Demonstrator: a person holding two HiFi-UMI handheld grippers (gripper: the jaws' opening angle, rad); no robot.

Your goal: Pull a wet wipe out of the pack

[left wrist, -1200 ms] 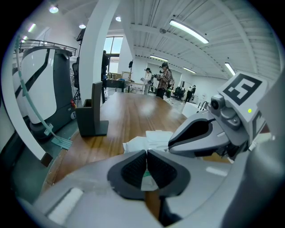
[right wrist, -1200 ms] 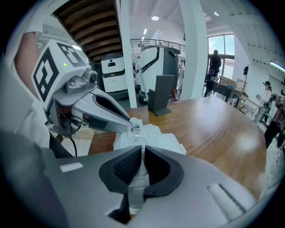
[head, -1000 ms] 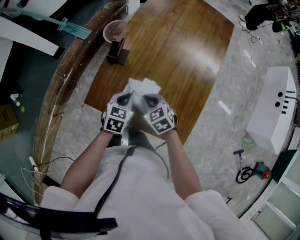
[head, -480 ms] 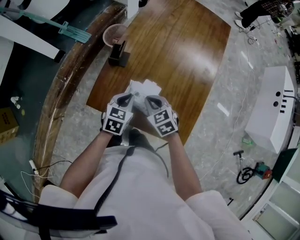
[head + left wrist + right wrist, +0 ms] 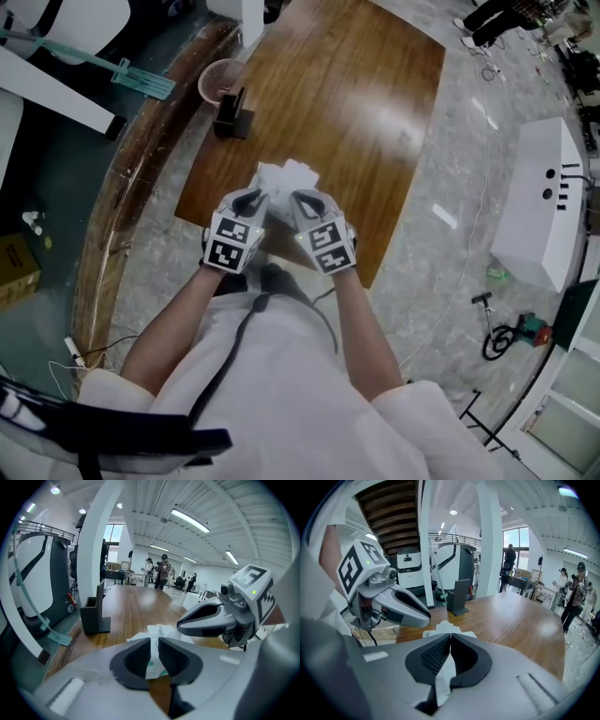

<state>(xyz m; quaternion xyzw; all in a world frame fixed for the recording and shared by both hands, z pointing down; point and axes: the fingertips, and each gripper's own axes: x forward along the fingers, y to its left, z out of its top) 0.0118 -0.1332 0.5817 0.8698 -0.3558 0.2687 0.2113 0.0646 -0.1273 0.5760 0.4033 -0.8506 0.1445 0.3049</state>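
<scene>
The white wet wipe pack sits above the near edge of the wooden table, with both grippers side by side at it. My left gripper has just been opening its jaws. In the left gripper view the left gripper shows a narrow gap, with the green-printed pack seen through it and the pads not pressing. My right gripper is shut on a thin white wipe, which hangs back from the tips. The pack lies just beyond.
A black holder and a pink basket stand at the table's far left corner. A curved wooden ledge runs along the left. A white cabinet and a small pump are on the floor to the right.
Both grippers stay side by side at the white pack and have lifted slightly. The head view has shifted a little over the table.
</scene>
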